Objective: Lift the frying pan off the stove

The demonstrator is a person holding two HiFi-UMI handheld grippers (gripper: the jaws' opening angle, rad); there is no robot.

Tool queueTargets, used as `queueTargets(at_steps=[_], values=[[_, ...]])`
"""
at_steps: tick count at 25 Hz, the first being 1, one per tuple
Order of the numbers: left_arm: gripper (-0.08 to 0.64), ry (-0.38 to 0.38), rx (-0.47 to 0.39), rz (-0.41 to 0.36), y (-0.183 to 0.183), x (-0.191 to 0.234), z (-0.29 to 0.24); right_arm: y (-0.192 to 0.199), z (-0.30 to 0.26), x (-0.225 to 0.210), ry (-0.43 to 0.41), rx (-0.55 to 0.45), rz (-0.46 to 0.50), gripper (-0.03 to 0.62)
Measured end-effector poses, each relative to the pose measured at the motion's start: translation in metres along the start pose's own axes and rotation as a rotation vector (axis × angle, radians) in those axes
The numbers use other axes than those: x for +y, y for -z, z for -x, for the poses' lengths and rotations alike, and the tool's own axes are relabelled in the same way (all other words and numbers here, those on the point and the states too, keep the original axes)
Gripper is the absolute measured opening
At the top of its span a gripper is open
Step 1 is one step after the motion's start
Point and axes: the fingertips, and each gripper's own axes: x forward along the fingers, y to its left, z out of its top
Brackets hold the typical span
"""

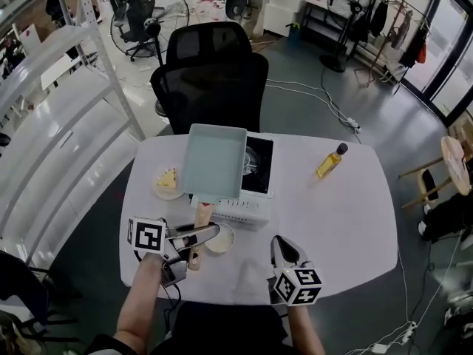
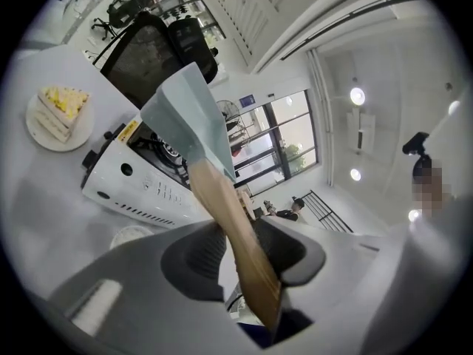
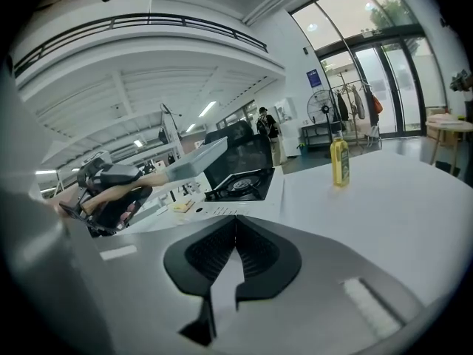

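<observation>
Left gripper (image 1: 204,235) jaws clamp the frying pan (image 1: 214,161) by its wooden handle (image 1: 201,219), and the pan appears tilted just above the stove (image 1: 256,174). Right gripper (image 1: 284,253) jaws are closed and empty. Best to grip firmly, level the pan and rise straight.

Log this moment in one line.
left gripper: shut on handle | frying pan: held above stove | right gripper: shut, empty

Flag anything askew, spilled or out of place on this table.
Only the frying pan stands out. It hangs off-centre over the left edge of the stove, raised above the burner, because the left gripper is shut on its wooden handle. Nothing looks spilled, and the oil bottle stands upright.
</observation>
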Motion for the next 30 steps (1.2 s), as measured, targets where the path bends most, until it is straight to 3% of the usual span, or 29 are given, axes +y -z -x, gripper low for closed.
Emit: queueTargets(at_steps=[5, 13, 30], values=[[0.094, -0.019, -0.068, 0.035, 0.014, -0.002, 0.028, -0.001, 0.010, 0.015, -0.032, -0.010, 0.026, 0.006], [0.094, -0.079, -0.152, 0.015, 0.031, -0.004, 0.079, 0.006, 0.025, 0.046, -0.075, -0.011, 0.074, 0.006], [0.092, -0.183, -0.303, 0.092, 0.122, -0.009, 0.158, 0.018, 0.062, 0.097, -0.171, -0.060, 0.201, 0.005]])
